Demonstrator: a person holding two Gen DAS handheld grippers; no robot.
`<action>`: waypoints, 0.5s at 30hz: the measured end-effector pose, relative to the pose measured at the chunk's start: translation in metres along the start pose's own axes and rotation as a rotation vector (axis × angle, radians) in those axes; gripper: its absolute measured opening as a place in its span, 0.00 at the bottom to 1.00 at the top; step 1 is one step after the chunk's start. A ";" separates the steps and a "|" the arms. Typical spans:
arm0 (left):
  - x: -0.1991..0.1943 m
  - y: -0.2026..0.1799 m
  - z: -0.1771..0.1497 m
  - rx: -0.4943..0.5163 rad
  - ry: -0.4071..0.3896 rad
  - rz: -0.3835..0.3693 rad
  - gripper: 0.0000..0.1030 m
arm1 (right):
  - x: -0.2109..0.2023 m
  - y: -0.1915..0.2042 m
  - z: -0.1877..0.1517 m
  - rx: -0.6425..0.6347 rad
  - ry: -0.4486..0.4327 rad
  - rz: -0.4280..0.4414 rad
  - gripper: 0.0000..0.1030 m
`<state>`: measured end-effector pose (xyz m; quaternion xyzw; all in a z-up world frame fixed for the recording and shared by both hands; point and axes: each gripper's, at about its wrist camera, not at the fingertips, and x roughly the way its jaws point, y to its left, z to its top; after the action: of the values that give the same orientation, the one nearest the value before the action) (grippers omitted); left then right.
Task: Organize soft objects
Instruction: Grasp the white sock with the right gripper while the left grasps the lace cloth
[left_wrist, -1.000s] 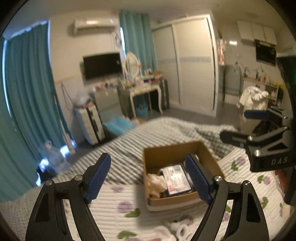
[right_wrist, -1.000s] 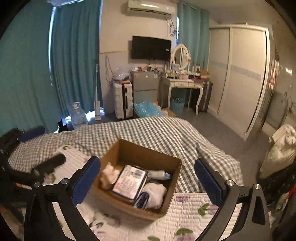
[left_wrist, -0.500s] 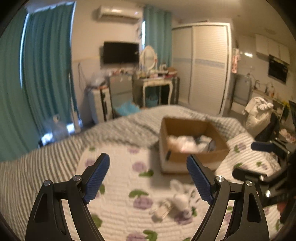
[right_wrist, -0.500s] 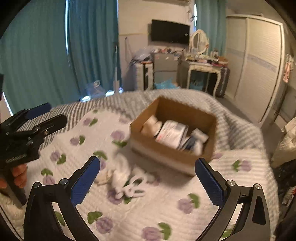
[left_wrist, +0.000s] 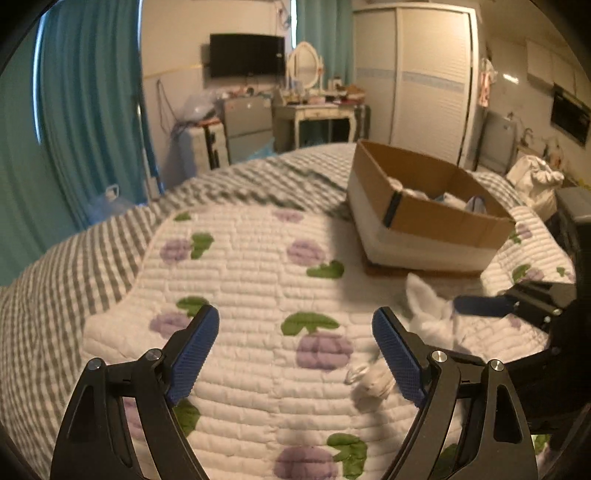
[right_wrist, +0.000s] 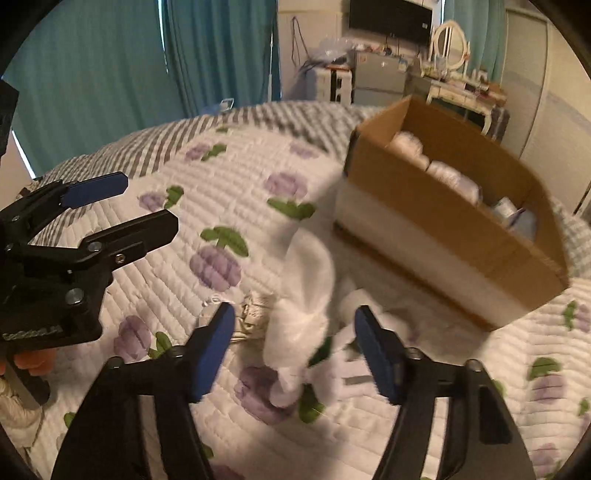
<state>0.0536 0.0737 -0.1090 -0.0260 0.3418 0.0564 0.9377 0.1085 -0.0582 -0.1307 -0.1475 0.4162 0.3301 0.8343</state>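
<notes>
A white plush rabbit (right_wrist: 306, 295) lies on the flowered quilt (right_wrist: 221, 184) in front of a cardboard box (right_wrist: 443, 229) that holds several soft white items. My right gripper (right_wrist: 295, 332) is open, its blue pads either side of the rabbit, low over it. In the left wrist view the rabbit (left_wrist: 428, 310) lies to the right, with a small white object (left_wrist: 373, 384) by the right pad. My left gripper (left_wrist: 295, 347) is open and empty above bare quilt. The box (left_wrist: 428, 218) stands at the right behind.
The left gripper (right_wrist: 92, 206) shows at the left in the right wrist view; the right gripper's blue pad (left_wrist: 484, 305) shows at the right in the left wrist view. A grey checked blanket (left_wrist: 74, 258) covers the bed's far side. Teal curtains (left_wrist: 85, 110), furniture and a wardrobe stand beyond.
Both grippers have dropped from above the box down toward the quilt. The right gripper has closed in on the rabbit, which now sits between its pads. Both stay open.
</notes>
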 end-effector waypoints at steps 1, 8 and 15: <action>0.003 0.001 -0.001 0.005 0.015 -0.004 0.84 | 0.004 0.000 0.000 0.006 0.008 0.009 0.49; 0.009 -0.004 -0.006 0.037 0.037 -0.035 0.84 | -0.011 -0.014 0.008 0.091 -0.074 0.039 0.26; 0.009 -0.043 -0.018 0.148 0.056 -0.087 0.82 | -0.053 -0.034 0.019 0.132 -0.143 0.020 0.26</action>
<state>0.0543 0.0300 -0.1286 0.0269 0.3698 -0.0107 0.9287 0.1197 -0.0955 -0.0782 -0.0642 0.3777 0.3200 0.8665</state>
